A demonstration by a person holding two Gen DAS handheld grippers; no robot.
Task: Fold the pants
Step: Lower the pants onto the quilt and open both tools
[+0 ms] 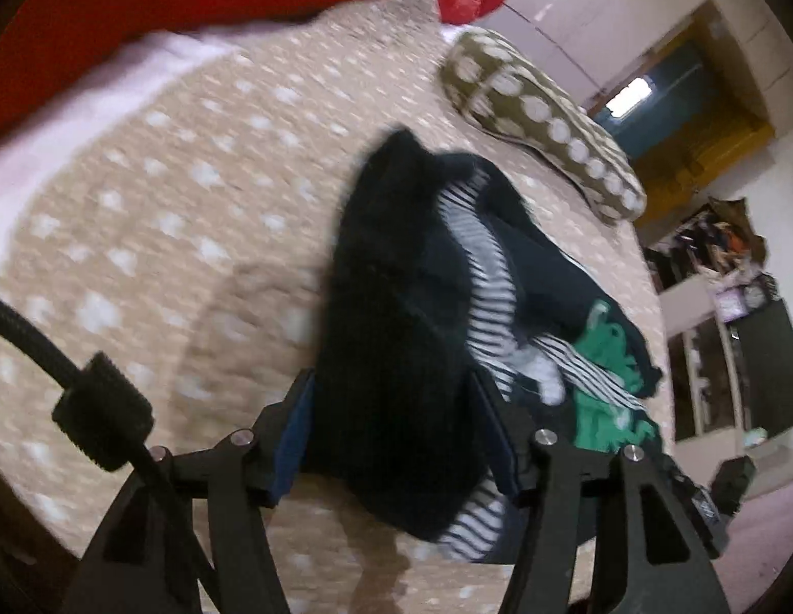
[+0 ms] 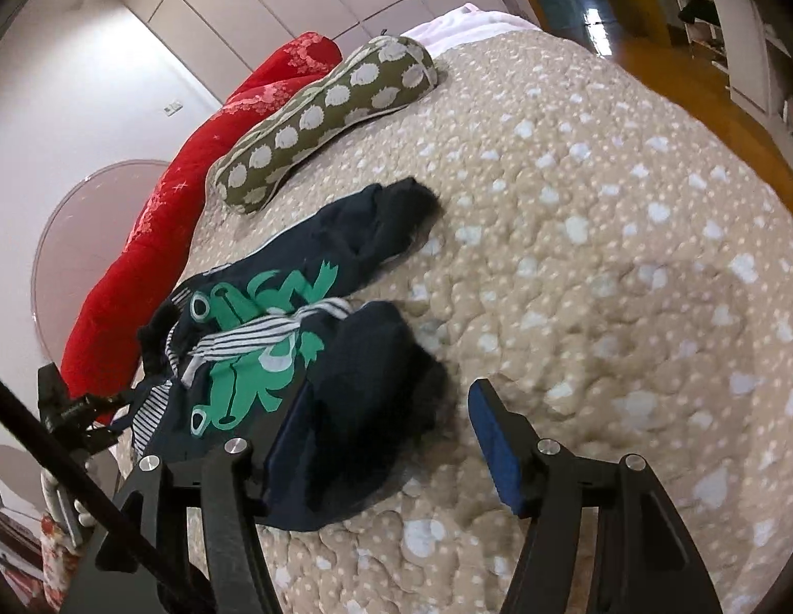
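Observation:
Small navy pants (image 1: 396,337) with a green frog print and striped lining lie crumpled on a beige dotted bedspread (image 1: 166,215). In the left wrist view my left gripper (image 1: 391,435) is wide apart with a dark pant leg lying between its fingers; the pads do not press it. In the right wrist view the pants (image 2: 294,317) lie at centre left. My right gripper (image 2: 391,440) is open, its left finger (image 2: 289,440) over the near pant leg, its right finger (image 2: 493,440) over bare bedspread (image 2: 601,256). The left gripper also shows in the right wrist view (image 2: 84,419) beyond the pants' far end.
An olive pillow (image 2: 325,107) with white spots lies past the pants, a red quilt (image 2: 181,194) beyond it against the wall. A pink sheet (image 1: 64,117) edges the bedspread. Shelves and a cabinet (image 1: 729,317) stand off the bed's side.

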